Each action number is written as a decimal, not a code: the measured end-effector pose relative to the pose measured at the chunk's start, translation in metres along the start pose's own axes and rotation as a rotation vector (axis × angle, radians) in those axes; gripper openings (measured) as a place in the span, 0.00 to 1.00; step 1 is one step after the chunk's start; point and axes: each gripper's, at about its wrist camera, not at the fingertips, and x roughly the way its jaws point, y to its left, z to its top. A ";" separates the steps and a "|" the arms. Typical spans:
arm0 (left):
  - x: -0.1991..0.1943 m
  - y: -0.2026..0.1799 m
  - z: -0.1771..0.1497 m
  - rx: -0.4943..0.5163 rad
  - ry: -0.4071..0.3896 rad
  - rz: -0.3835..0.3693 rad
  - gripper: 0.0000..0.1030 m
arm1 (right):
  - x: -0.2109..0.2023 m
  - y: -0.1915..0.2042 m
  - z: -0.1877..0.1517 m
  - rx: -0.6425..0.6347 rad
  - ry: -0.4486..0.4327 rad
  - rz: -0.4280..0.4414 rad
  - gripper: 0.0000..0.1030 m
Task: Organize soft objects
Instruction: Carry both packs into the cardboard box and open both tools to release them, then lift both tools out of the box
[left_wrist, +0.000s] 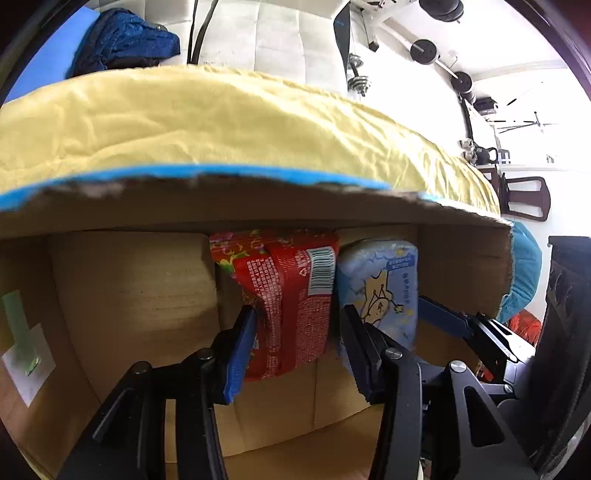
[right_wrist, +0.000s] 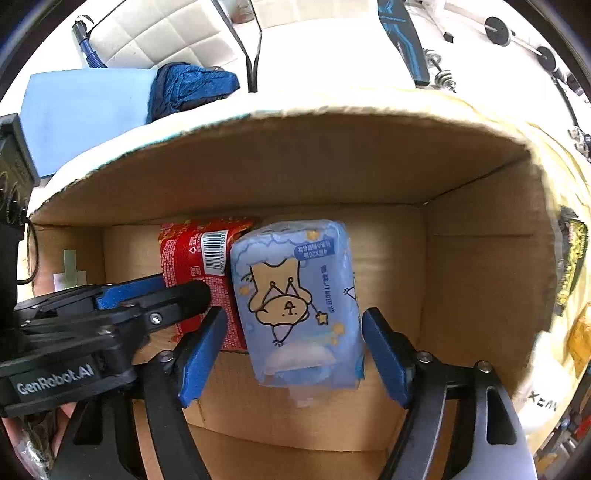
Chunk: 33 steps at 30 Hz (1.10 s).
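Observation:
A red tissue pack and a light blue cartoon tissue pack stand side by side against the far wall of a cardboard box. My left gripper has its jaws around the red pack, the pads close to its sides. My right gripper is open around the blue pack, with gaps on both sides. The red pack is partly hidden behind the left gripper in the right wrist view. The right gripper's fingers show beside the blue pack in the left wrist view.
A yellow cloth lies beyond the box's far edge. A dark blue knitted item rests on a light blue pad. Dumbbells and a white tufted seat are behind. The box's right half holds nothing.

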 end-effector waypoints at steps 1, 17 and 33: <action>-0.006 -0.002 -0.003 0.000 -0.015 0.020 0.43 | -0.004 0.000 0.000 0.002 -0.006 -0.010 0.75; -0.080 -0.011 -0.106 0.057 -0.295 0.345 0.88 | -0.076 0.001 -0.083 -0.031 -0.129 -0.115 0.99; -0.140 -0.034 -0.186 0.051 -0.472 0.388 0.92 | -0.141 0.027 -0.161 -0.024 -0.245 -0.073 0.99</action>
